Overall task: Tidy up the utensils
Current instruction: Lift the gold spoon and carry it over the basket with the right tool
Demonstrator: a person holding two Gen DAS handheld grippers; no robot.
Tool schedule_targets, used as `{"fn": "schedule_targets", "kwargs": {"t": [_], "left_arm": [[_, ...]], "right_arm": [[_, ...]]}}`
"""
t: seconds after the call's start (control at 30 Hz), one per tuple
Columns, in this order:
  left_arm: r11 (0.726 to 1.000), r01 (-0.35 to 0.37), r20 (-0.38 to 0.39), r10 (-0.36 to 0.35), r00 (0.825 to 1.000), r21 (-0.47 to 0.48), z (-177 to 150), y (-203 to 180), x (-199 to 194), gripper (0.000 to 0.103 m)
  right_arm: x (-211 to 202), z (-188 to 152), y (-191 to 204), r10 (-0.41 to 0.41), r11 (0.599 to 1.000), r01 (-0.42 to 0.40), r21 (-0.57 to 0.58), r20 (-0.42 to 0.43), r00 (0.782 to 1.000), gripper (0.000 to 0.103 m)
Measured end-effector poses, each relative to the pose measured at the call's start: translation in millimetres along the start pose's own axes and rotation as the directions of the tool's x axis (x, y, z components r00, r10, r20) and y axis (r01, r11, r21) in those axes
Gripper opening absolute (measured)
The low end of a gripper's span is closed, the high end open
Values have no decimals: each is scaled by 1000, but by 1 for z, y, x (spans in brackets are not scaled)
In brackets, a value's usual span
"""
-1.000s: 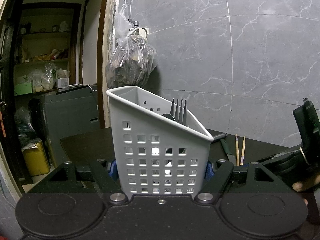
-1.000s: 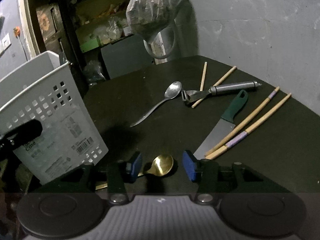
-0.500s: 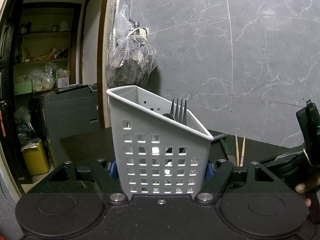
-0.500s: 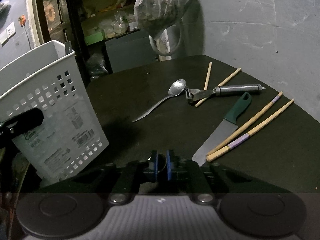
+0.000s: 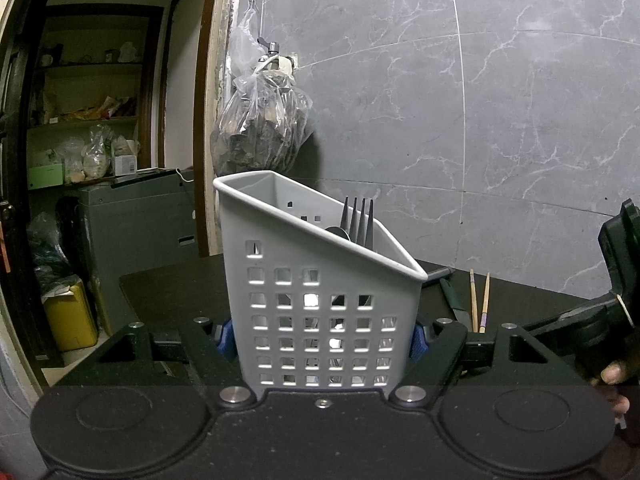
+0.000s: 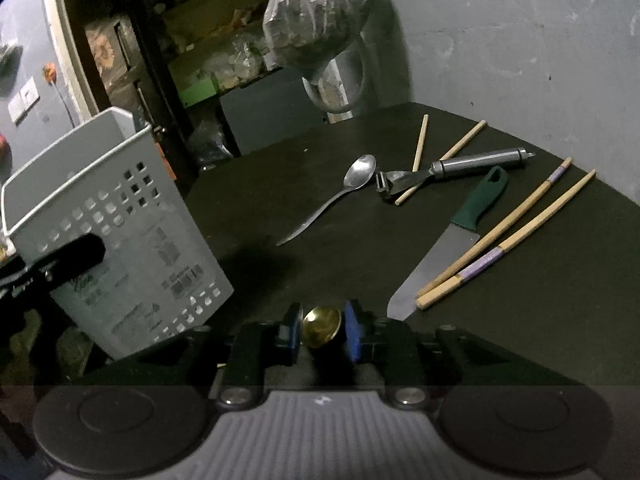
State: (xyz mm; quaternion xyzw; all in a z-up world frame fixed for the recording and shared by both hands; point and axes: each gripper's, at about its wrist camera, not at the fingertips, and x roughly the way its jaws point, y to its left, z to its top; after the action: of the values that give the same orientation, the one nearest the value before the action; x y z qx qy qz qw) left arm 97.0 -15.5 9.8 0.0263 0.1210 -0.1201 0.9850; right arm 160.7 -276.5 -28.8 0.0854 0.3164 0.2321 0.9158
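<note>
Nearest the right wrist camera, the right gripper (image 6: 322,330) has a gold spoon (image 6: 321,326) between its blue pads, its bowl facing the lens; the jaws are easing apart, and whether the pads still press the bowl cannot be told. Just beyond it on the dark table (image 6: 280,200) lie a knife (image 6: 448,240) with a green handle and two long chopsticks (image 6: 504,236) whose near ends rest against its blade. Farther back are a silver spoon (image 6: 332,196), a metal peeler (image 6: 452,170) and two more sticks beside it. In the left wrist view, the left gripper (image 5: 322,338) clamps the white perforated utensil caddy (image 5: 316,312) by its two sides, upright on the table; a fork (image 5: 358,220) stands inside, tines up. A plastic bag (image 5: 260,136) hangs on the grey wall behind.
</note>
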Motion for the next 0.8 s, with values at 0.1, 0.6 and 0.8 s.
{"fn": "schedule_targets", "kwargs": {"t": [0.1,0.6,0.8], "left_arm": [[1000,0,0,0,1000,1,0,0,0,76],[1000,1,-1,-1,1000,1,-1,0,1,76],[1000,1,-1,-1,1000,0,-1,0,1,76]], "right_arm": [[1,-1,7,-23,999,23,-41,-11,1000,8],[-30,3,17,-77,994,89,-67,160,984,2],[-62,13,52,-148,948,225,-226,316,937,1]]}}
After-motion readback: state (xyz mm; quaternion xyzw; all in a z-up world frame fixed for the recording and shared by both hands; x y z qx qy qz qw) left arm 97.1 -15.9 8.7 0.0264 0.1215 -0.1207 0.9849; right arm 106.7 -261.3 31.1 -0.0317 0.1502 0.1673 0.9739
